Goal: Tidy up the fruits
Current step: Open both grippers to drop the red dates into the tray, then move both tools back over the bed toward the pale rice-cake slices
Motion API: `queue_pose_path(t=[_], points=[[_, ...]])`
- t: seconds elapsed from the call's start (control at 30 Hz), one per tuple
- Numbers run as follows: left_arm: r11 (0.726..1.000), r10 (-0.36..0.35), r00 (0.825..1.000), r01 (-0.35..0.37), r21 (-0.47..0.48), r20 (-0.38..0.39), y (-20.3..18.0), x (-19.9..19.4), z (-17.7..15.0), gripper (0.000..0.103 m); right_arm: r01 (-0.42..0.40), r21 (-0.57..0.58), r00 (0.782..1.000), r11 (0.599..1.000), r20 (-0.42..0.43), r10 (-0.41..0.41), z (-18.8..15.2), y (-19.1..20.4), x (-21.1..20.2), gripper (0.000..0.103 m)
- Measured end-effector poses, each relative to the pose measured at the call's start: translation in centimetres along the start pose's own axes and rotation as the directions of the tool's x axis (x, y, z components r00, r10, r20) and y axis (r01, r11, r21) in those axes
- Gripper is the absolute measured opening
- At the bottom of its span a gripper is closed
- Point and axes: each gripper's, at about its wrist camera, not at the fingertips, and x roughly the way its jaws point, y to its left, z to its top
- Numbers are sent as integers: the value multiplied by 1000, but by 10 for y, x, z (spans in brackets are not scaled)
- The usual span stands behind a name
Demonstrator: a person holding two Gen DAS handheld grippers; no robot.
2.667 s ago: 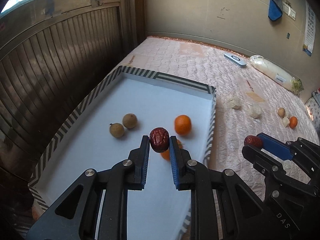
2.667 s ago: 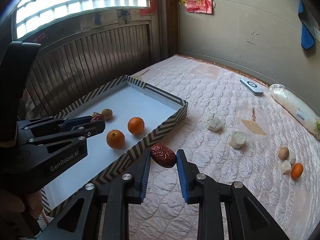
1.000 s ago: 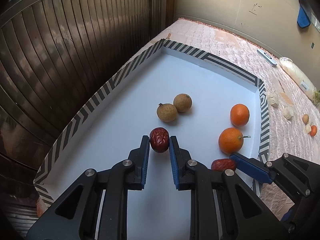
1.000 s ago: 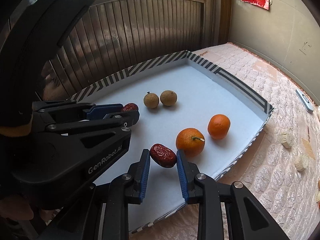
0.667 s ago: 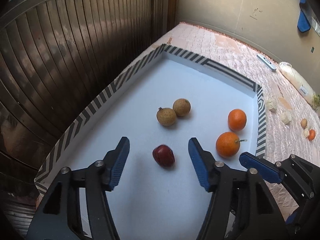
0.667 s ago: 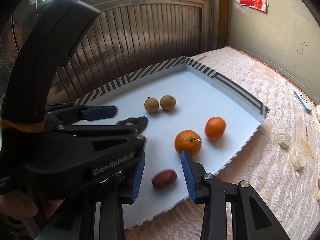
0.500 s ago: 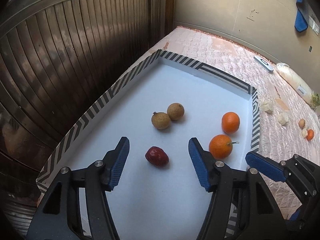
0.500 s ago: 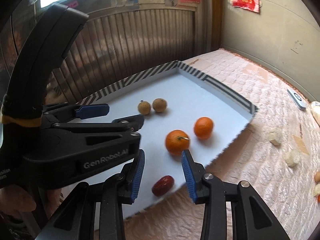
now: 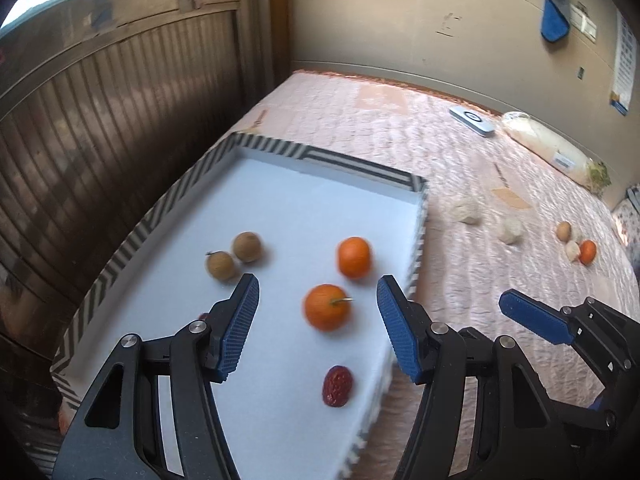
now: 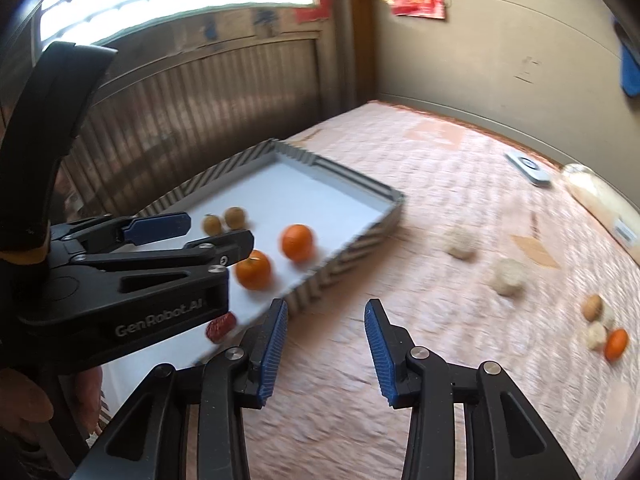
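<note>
Both claws wide and empty: left gripper (image 9: 318, 324) hangs over the near half of the tray, right gripper (image 10: 326, 344) is off the tray, over the pink quilted bedcover (image 10: 440, 280).

Done, judging by what lies where: the shallow white tray with the black-and-white chevron rim (image 9: 320, 158) holds two round brown longans (image 9: 234, 254) touching each other, two round orange tangerines (image 9: 340, 280) near each other but apart, and one wrinkled dark-red jujube (image 9: 338, 386) near the tray's right edge at the near end. A second dark-red speck shows behind the left finger at the left; likely another jujube, too hidden to confirm.

Left: a small cluster well apart on the cover at far right, one orange tangerine (image 10: 616, 344), one tan round fruit (image 10: 592, 307), a pale lump or two. Two pale lumps (image 10: 508, 276) lie between tray and cluster; can't tell if they're fruit. Roughly two thirds done, as an estimate.

Jujube orientation: oblong, lying flat, long axis roughly front-to-back in the left wrist view, tilted slightly right at the far end. Tangerine stem on the nearer one points right.
</note>
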Motion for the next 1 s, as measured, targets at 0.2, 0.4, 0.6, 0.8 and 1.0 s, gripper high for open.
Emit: queue_pose_path(t=[0.2, 0.4, 0.6, 0.8, 1.0], points=[[997, -42, 999, 41, 60, 8, -37, -2, 4, 62, 56, 57, 998, 997, 4, -56, -11, -36, -18, 40], [989, -88, 996, 89, 118, -13, -71, 2, 6, 62, 116, 120, 993, 986, -8, -116, -24, -74, -30, 40], [978, -150, 984, 162, 132, -94, -98, 17, 12, 62, 164, 188, 986, 968, -29, -161, -40, -114, -39, 41], [981, -143, 983, 156, 117, -114, -106, 30, 25, 62, 152, 218, 988, 964, -42, -146, -40, -136, -29, 42], [986, -125, 984, 138, 96, -127, -99, 42, 42, 62, 136, 196, 990, 971, -47, -129, -13, -139, 6, 44]])
